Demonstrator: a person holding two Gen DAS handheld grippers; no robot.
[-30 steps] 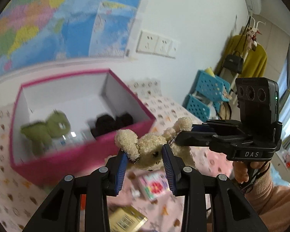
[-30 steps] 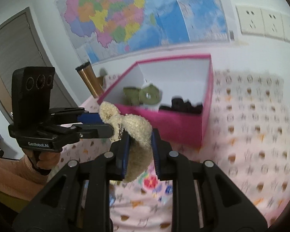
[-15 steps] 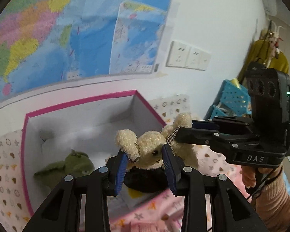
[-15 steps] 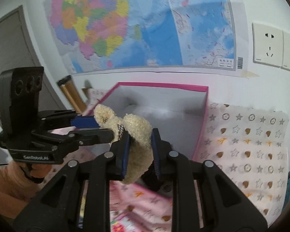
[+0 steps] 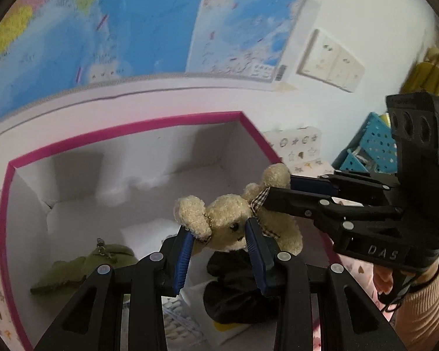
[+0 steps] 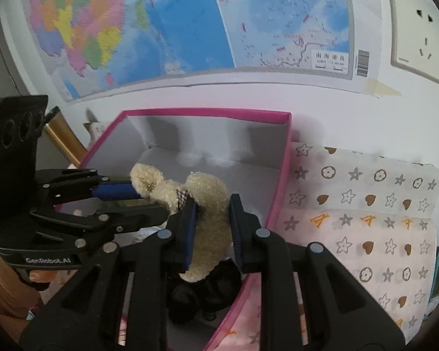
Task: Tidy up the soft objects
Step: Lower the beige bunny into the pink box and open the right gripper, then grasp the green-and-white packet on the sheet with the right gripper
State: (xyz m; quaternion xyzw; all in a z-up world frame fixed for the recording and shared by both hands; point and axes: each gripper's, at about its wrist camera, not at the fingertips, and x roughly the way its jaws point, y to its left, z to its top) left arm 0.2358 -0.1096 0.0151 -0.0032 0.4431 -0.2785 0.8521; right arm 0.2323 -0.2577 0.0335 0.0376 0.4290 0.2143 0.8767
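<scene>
Presently the cream plush bear (image 5: 228, 228) hangs above the open pink box (image 5: 125, 128), held from two sides. The left gripper (image 5: 218, 235) is clamped on its head; the right gripper (image 6: 210, 222) is clenched round its body. Below, inside the box, lie a green plush toy (image 5: 102, 260) and a dark soft item (image 5: 234, 289), possibly a black plush; detail is unclear.

White wall (image 6: 248, 93) with map (image 6: 190, 20); sockets (image 6: 415, 29); perhaps blue crates (image 5: 371, 149) beyond.
</scene>
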